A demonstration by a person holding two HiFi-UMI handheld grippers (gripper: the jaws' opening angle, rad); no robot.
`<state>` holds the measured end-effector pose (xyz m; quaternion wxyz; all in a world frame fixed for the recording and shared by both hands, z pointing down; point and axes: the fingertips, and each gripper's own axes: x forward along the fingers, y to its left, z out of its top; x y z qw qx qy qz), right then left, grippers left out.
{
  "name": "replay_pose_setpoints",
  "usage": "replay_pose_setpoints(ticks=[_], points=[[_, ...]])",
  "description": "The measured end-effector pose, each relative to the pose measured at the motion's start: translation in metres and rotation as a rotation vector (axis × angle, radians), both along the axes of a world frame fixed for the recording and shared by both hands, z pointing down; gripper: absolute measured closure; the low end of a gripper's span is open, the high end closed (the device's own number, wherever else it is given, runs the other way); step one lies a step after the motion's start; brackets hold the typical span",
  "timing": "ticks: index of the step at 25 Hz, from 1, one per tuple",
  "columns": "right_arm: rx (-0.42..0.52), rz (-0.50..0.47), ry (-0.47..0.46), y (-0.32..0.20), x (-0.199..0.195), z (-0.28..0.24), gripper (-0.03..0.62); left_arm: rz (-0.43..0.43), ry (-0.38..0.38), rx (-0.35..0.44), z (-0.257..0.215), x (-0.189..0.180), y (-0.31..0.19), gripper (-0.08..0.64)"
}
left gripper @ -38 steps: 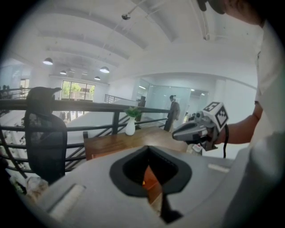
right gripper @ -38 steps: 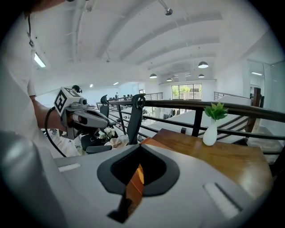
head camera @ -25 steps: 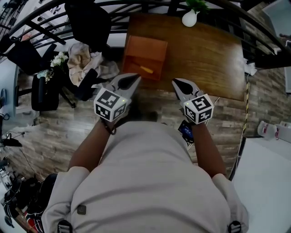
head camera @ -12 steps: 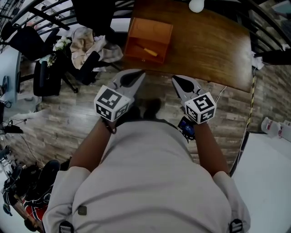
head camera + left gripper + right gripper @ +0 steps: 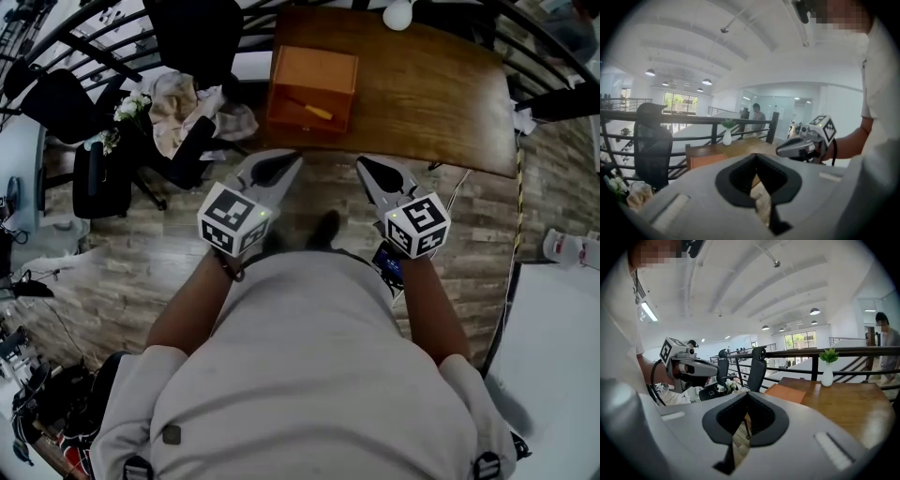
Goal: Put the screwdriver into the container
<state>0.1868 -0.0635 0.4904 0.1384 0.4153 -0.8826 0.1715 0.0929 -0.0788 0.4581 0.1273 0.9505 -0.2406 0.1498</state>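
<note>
The left gripper point(image 5: 274, 167) and the right gripper point(image 5: 375, 174) are held short of the table's near edge, over the floor. Each has its jaws pressed together with nothing between them, as their own views confirm. The yellow-handled screwdriver point(image 5: 315, 112) lies inside the container point(image 5: 317, 64), an open orange box at the table's front left corner. The task therefore looks done: the tool is in and neither claw holds anything. I judge that nothing is left but to stand clear.

The table point(image 5: 431, 94) is glossy dark brown wood. It is bare apart from the box and a white vase point(image 5: 400, 13) with a green sprig at its far edge. In front of the table, the floor point(image 5: 141, 253) is grey-brown planking. To the left of the table, a heap of cloth point(image 5: 178, 98) and some small white flowers point(image 5: 131, 106) sit among black chairs point(image 5: 192, 37). A black railing point(image 5: 862, 351) runs behind the table. Beyond it is a wide white hall with round ceiling lamps, and a person point(image 5: 886, 341) stands far off past the table's right end.
</note>
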Motion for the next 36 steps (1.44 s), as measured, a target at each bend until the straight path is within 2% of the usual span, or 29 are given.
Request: replay_pose_setpoints(ticks=[12,19,26,36], points=[[0.047,0.092,-0.023,0.068,-0.095,-0.034,0.584,0.082,0.027,0.008,-0.017,-0.088,0.059,0.557],[0.059,0.129,-0.035,0.103,-0.147,-0.039,0.584,0.130,0.046,-0.008,-0.011,-0.131,0.093,0.557],[0.071,0.152,-0.028,0.123,-0.176,-0.048,0.584,0.176,0.066,0.007,-0.022,-0.148,0.112,0.557],[0.074,0.163,-0.023,0.123,-0.171,-0.056,0.584,0.188,0.075,0.004,-0.027,-0.144,0.109,0.557]])
